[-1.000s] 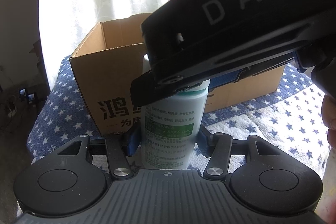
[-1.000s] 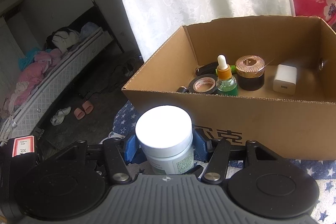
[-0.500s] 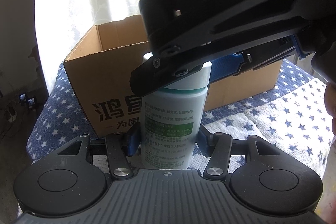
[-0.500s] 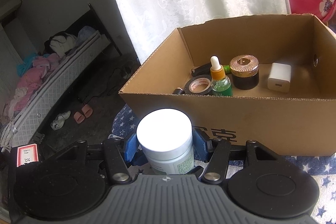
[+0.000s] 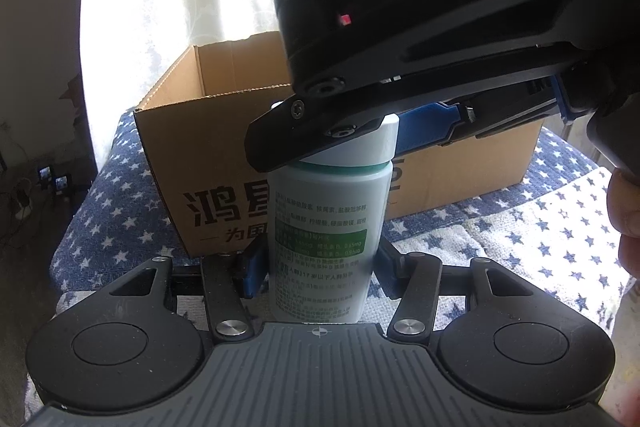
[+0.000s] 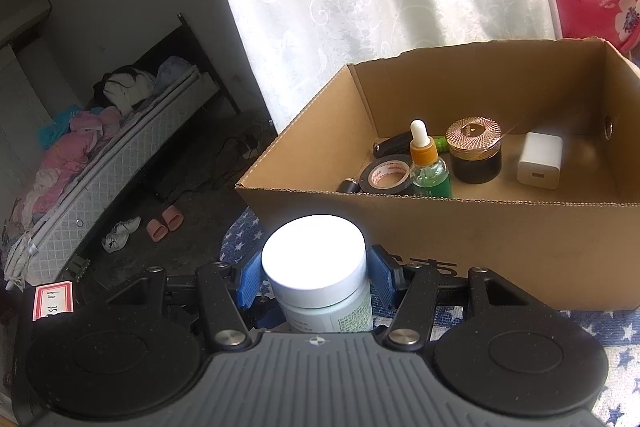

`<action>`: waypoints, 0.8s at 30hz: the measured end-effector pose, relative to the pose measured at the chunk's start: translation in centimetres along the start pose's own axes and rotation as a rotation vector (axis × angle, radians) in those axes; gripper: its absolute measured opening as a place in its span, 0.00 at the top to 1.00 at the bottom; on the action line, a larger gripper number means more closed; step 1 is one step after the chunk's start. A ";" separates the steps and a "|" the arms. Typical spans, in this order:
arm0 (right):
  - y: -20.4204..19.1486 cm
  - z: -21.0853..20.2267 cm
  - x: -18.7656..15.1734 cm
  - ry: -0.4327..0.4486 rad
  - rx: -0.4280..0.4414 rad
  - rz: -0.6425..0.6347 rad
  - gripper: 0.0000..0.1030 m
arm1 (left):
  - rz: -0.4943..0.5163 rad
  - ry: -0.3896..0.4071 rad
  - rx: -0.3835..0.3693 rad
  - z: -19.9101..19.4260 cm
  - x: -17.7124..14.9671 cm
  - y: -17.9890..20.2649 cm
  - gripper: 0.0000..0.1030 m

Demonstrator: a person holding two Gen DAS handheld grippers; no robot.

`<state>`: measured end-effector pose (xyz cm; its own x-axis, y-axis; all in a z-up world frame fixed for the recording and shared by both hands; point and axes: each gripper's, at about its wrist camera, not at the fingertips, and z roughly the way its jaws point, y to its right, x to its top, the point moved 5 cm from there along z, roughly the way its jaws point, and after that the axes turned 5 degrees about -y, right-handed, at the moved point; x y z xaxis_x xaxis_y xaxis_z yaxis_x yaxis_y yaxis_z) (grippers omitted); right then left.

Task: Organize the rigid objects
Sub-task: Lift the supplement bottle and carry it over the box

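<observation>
Left wrist: white bottle (image 5: 326,227) upright btwn both grippers' clamped jaws

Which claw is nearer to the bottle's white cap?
Right. The right claw clasps the cap itself; the left claw grips the bottle lower, on its label.
</observation>
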<state>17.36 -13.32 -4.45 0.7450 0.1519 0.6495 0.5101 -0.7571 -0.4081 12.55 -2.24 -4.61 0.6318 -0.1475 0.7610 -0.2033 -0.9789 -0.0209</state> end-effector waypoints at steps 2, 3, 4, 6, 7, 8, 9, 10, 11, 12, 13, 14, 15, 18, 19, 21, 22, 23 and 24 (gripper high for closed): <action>-0.1 -0.2 -0.1 0.006 0.003 -0.001 0.43 | 0.006 0.006 0.005 -0.3 0.0 0.1 0.48; -0.2 -0.4 -0.1 0.009 0.006 -0.001 0.43 | 0.008 0.010 0.008 -0.5 0.0 0.1 0.48; -0.3 -0.6 -0.1 0.012 0.008 0.000 0.43 | 0.010 0.014 0.010 -0.8 0.1 0.1 0.48; -0.5 -1.1 -0.1 0.020 0.014 -0.002 0.43 | 0.015 0.026 0.015 -1.3 0.2 0.3 0.48; -0.7 -1.4 -0.1 0.027 0.015 -0.006 0.43 | 0.019 0.033 0.017 -1.7 0.3 0.4 0.48; -0.9 -1.7 -0.1 0.035 0.016 -0.010 0.43 | 0.023 0.040 0.019 -2.0 0.5 0.4 0.48; -1.1 -2.1 0.0 0.045 0.018 -0.016 0.43 | 0.027 0.047 0.021 -2.4 0.6 0.4 0.48; -1.3 -2.5 0.0 0.055 0.020 -0.022 0.43 | 0.030 0.054 0.023 -2.7 0.7 0.5 0.48; -1.6 -2.8 -0.1 0.065 0.021 -0.028 0.43 | 0.033 0.060 0.027 -2.9 0.8 0.6 0.48; -1.7 -3.1 -0.1 0.073 0.022 -0.033 0.43 | 0.035 0.065 0.030 -3.2 0.9 0.7 0.48; -1.9 -3.4 -0.1 0.078 0.024 -0.037 0.43 | 0.036 0.070 0.034 -3.4 0.9 0.8 0.48; -2.0 -3.6 0.0 0.084 0.027 -0.042 0.43 | 0.035 0.073 0.037 -3.6 1.0 0.8 0.48; -2.2 -3.8 0.0 0.087 0.029 -0.045 0.43 | 0.034 0.076 0.039 -3.8 1.0 0.9 0.48; -2.5 -4.3 -0.1 0.088 0.032 -0.058 0.43 | 0.032 0.085 0.045 -4.3 1.0 1.0 0.48; -2.7 -4.5 -0.1 0.089 0.034 -0.062 0.43 | 0.034 0.090 0.049 -4.5 1.1 1.1 0.48; -3.0 -4.8 -0.1 0.094 0.040 -0.070 0.43 | 0.036 0.101 0.059 -4.9 1.1 1.0 0.48; -3.2 -4.9 -0.1 0.097 0.043 -0.074 0.43 | 0.033 0.106 0.063 -5.1 1.1 1.0 0.48; -3.4 -5.1 -0.1 0.098 0.046 -0.077 0.43 | 0.029 0.110 0.068 -5.3 1.1 1.0 0.48; -3.6 -5.1 0.0 0.098 0.048 -0.081 0.43 | 0.026 0.113 0.072 -5.5 1.0 0.9 0.48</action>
<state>13.30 -13.88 0.27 0.6560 0.1464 0.7405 0.5888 -0.7130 -0.3806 8.90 -2.51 -0.31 0.5376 -0.1598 0.8279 -0.1618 -0.9832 -0.0847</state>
